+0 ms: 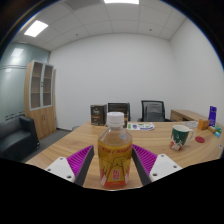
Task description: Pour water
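Amber liquid fills a clear plastic bottle (115,152) that is held upright between the two fingers of the gripper (114,161), its white cap on and its label facing the camera. Both purple pads (80,160) are seen pressed against the bottle's sides with no gap visible at either flank, so the bottle is judged to be clamped rather than merely standing between the fingers. The grip is taken low on the body, near the label, which is probably chosen so that the neck is left free for tipping. Whether the base rests on the wooden table (70,146) or is raised off it cannot be told, since the bottom is hidden. Beyond the right finger, well apart from the bottle, a white patterned cup (180,137) is set on the same table with its mouth open upward; it is taken to be the likely vessel for the pour. Farther off, a small orange object (203,124) and some flat white items (141,126) are laid on the table. Two dark office chairs (119,110) are drawn up along the far side, and a wooden cabinet (41,96) is placed against the wall. With the cap not yet removed, the pour is judged not to have started, and the bottle would have to be carried toward the cup and opened first.
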The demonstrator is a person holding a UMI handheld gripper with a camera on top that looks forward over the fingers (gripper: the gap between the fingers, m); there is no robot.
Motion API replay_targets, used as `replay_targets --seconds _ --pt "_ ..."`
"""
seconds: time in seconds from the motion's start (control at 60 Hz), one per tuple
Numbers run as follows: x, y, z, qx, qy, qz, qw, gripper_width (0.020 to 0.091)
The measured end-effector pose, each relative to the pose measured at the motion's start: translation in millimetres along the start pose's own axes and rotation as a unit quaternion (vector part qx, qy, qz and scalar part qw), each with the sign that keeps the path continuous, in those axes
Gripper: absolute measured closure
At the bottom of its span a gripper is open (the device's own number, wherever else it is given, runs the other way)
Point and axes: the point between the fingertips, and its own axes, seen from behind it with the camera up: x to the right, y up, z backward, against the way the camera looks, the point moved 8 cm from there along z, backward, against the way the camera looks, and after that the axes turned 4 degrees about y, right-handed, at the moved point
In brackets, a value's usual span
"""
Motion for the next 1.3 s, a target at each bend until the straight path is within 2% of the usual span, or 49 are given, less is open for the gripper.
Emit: replay_targets --seconds 0.033,0.067,0.167,0.317,0.433,0.583,0.683,0.783,0.9,1.033,1.183,1.3 --pt "-1.0 -0.9 -5.9 0.000 -0.008 0.008 1.000 0.0368" --pt "3.1 -0.8 -10.2 0.001 -0.025 0.022 0.999 0.0503" --pt "3.5 -1.5 -10.1 0.008 -0.045 0.036 0.998 0.0554" --pt "5.3 0.2 -12.7 0.006 -0.050 0.044 0.998 0.0671" --pt "11.9 5.8 -24.2 0.001 -0.047 0.026 0.999 0.0670" --pt "56.3 53.8 -45.7 0.036 -0.050 -0.106 0.992 0.0670" --pt "97.4 74.7 -64.0 0.064 -0.042 -0.254 0.964 0.0672" --pt "135.6 86.7 -81.6 0.103 -0.013 -0.438 0.893 0.0671" --pt "167.6 87.7 -95.3 0.131 0.030 -0.626 0.768 0.0674" --pt "186.3 91.5 -107.0 0.136 0.048 -0.747 0.649 0.0672" --pt "197.8 90.5 -103.9 0.146 0.047 -0.800 0.579 0.0670" --pt "204.7 84.5 -110.8 0.154 0.043 -0.821 0.547 0.0671"
